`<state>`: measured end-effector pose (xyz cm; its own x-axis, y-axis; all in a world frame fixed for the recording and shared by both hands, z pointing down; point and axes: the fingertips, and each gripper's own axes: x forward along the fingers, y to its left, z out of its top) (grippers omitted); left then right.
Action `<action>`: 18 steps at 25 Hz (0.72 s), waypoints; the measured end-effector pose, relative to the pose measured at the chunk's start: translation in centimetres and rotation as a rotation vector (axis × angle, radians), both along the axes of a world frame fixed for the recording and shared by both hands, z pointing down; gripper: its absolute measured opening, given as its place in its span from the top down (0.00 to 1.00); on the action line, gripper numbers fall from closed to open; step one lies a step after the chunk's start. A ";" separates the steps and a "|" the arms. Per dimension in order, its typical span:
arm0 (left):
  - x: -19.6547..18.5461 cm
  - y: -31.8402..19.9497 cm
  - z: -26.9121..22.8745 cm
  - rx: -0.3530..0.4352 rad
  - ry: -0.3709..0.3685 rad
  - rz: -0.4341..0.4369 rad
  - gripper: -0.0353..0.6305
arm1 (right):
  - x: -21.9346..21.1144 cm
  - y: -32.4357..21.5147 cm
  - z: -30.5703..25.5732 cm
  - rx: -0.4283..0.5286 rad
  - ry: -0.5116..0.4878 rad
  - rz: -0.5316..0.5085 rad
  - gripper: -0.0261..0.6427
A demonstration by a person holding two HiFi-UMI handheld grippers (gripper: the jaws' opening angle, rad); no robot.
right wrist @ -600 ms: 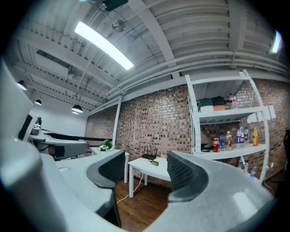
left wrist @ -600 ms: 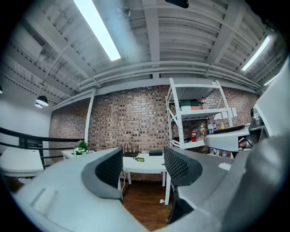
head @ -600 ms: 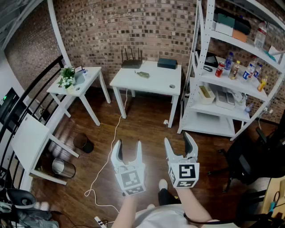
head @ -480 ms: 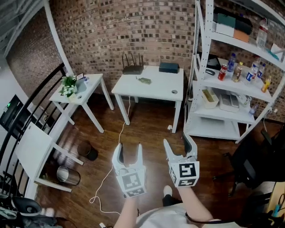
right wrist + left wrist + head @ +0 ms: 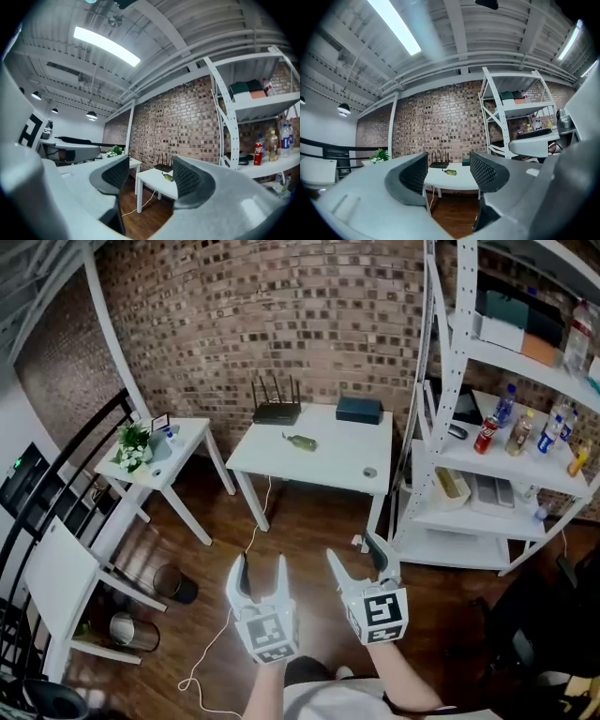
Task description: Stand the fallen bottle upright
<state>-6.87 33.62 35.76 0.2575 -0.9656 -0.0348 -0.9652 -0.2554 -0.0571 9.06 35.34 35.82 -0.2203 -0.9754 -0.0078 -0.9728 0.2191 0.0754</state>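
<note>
A small green bottle lies on its side on the white table by the brick wall, in front of a black router. The same bottle shows between the jaws in the left gripper view, far off, and the bottle in the right gripper view too. My left gripper and right gripper hang side by side over the wooden floor, well short of the table. Both stand open with nothing between their fingers.
A dark box and a small round lid also sit on the table. A white shelf rack with bottles stands at the right. A side table with a plant is at the left, with bins and a cable on the floor.
The view has shifted: the table and shelf sit a little lower and nearer in the picture. Both grippers keep their open stance side by side, shifted slightly left in the picture.
</note>
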 end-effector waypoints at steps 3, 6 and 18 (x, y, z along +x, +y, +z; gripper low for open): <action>0.4 -3.8 0.9 -0.044 -0.008 0.000 0.50 | 0.6 -4.5 2.0 -0.066 -0.010 -0.021 0.55; -0.2 -8.6 1.6 -0.066 -0.008 0.012 0.50 | 0.5 -9.5 3.1 -0.085 -0.004 -0.027 0.55; -4.1 -32.4 1.0 -0.066 0.012 0.080 0.53 | -3.2 -32.6 1.3 -0.057 -0.040 -0.003 0.61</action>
<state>-11.01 1.27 36.79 0.3342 -0.9422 0.0243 -0.9419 -0.3348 -0.0262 5.86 2.76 37.14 -0.2240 -0.9738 0.0383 -0.9741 0.2250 0.0234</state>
